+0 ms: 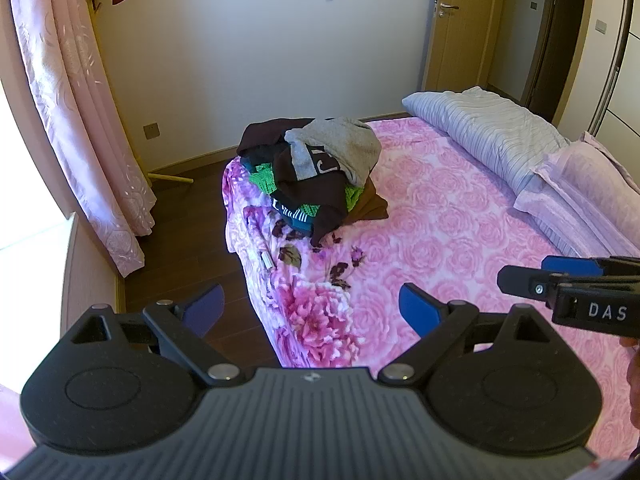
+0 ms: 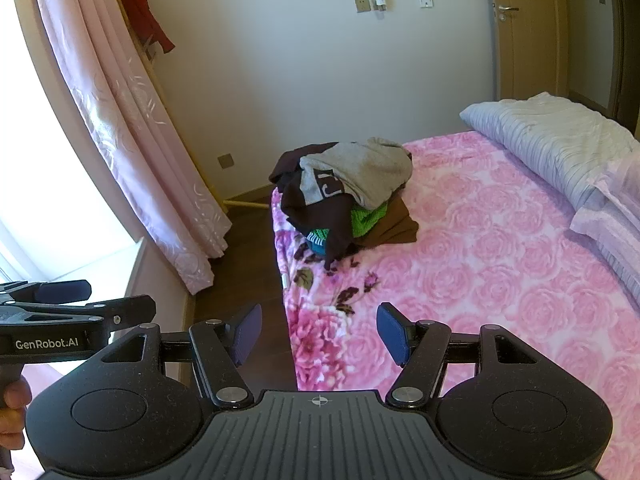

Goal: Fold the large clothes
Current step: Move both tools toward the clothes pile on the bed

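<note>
A pile of clothes (image 1: 316,168) (image 2: 344,196) lies at the far corner of a bed with a pink rose blanket (image 1: 460,232) (image 2: 500,260). A grey garment tops the pile, over dark maroon, green and brown pieces. My left gripper (image 1: 314,306) stands open over the bed's near edge, well short of the pile, with nothing between its blue pads. My right gripper (image 2: 318,334) is open too, empty, above the same edge. Each gripper shows from the side in the other's view: the right one (image 1: 568,280), the left one (image 2: 76,300).
A grey striped pillow (image 1: 488,132) (image 2: 552,148) and a pink pillow (image 1: 580,192) lie along the bed's right side. A pink curtain (image 1: 80,120) (image 2: 132,140) hangs at the left by a window. Dark wooden floor (image 1: 192,216) lies between curtain and bed. A door (image 1: 460,20) stands behind.
</note>
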Demonstrator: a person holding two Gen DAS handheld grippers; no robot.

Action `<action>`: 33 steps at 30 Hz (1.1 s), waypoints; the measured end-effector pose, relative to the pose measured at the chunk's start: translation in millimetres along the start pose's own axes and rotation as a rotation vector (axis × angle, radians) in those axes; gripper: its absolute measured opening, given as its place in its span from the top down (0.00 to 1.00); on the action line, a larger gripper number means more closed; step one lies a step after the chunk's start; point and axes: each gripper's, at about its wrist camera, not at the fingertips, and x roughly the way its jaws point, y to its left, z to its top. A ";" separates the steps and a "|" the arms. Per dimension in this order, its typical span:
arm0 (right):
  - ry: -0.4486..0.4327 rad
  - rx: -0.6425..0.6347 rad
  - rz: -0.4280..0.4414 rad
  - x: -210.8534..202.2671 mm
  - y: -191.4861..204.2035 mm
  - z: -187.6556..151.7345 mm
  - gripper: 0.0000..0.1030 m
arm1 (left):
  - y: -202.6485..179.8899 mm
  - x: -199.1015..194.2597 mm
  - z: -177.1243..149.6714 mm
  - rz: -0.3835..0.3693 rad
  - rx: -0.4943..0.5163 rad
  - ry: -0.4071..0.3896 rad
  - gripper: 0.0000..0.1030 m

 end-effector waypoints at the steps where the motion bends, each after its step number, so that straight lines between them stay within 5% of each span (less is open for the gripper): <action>1: 0.000 0.000 -0.001 0.1 0.5 0.2 0.41 | -0.2 0.6 0.5 0.000 0.001 0.000 0.10; 33: -0.008 0.055 0.013 9.2 -35.5 15.9 0.41 | -26.2 15.6 27.2 0.008 0.069 0.040 0.10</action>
